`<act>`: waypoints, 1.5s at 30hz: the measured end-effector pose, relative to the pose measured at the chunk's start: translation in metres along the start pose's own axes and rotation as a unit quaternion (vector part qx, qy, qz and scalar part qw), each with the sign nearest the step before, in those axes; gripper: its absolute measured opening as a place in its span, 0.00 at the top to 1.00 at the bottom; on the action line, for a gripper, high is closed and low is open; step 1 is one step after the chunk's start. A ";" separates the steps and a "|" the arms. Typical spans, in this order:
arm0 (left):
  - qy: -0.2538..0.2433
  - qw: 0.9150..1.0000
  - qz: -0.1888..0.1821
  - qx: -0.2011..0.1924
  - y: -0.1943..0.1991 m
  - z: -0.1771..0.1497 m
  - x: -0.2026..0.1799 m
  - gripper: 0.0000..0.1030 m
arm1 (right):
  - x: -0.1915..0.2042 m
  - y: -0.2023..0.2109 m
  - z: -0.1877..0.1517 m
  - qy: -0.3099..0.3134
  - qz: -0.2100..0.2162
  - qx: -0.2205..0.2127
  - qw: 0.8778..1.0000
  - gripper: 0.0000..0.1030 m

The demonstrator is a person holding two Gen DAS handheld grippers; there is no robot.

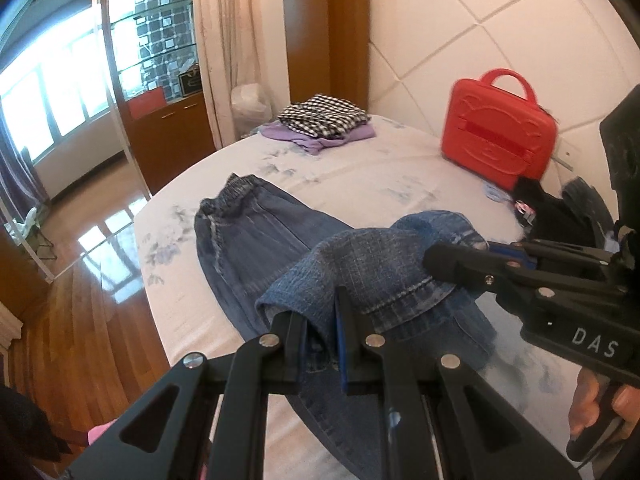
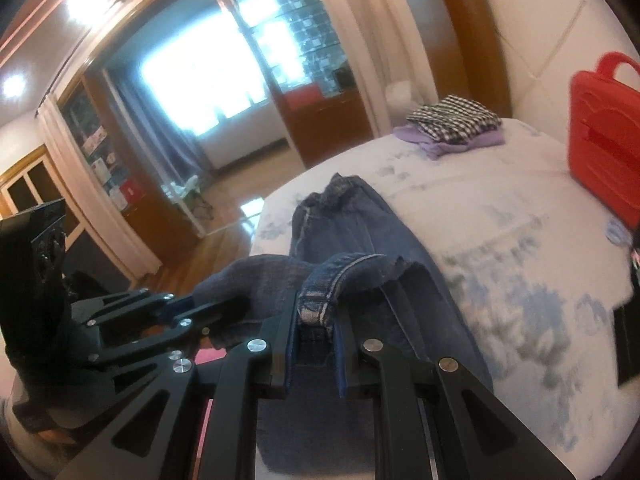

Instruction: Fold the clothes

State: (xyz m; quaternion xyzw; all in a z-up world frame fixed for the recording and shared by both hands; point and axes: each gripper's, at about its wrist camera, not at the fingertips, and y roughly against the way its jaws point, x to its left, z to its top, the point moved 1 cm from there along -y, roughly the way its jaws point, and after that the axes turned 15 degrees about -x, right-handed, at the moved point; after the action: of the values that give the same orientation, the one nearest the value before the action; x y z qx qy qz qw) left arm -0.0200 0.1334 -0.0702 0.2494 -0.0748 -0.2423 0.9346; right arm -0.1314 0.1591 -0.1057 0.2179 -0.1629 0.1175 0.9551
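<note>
- In the right wrist view the red case (image 2: 608, 140) is cut off by the frame edge at 3 o'clock.
- The jeans (image 1: 256, 248) run under the left hand-held gripper (image 1: 322, 344), hiding their near end.
- Dark clothes (image 1: 560, 216) at 3 o'clock in the left wrist view sit partly behind the right hand-held gripper (image 1: 460, 266); what they are cannot be told.
- The bedsheet (image 2: 520, 288) print is blurred.

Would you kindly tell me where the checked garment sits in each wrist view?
Left wrist: checked garment, upper centre, on a purple garment at the bed's far edge.
Right wrist: checked garment, upper right, same stack.
Shared landmark: red case, right of it in both.
</note>
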 end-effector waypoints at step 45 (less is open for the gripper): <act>0.072 0.992 -0.057 0.087 -0.255 0.071 0.192 0.00 | -0.078 -0.355 0.118 -0.104 0.018 0.066 0.992 0.58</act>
State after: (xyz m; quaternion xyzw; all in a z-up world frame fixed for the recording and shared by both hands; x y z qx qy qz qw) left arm 0.0228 -0.1844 -0.1330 0.3509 -0.0138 -0.2693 0.8967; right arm -0.1288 -0.2180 -0.1673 0.2888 -0.2571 0.1217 0.9142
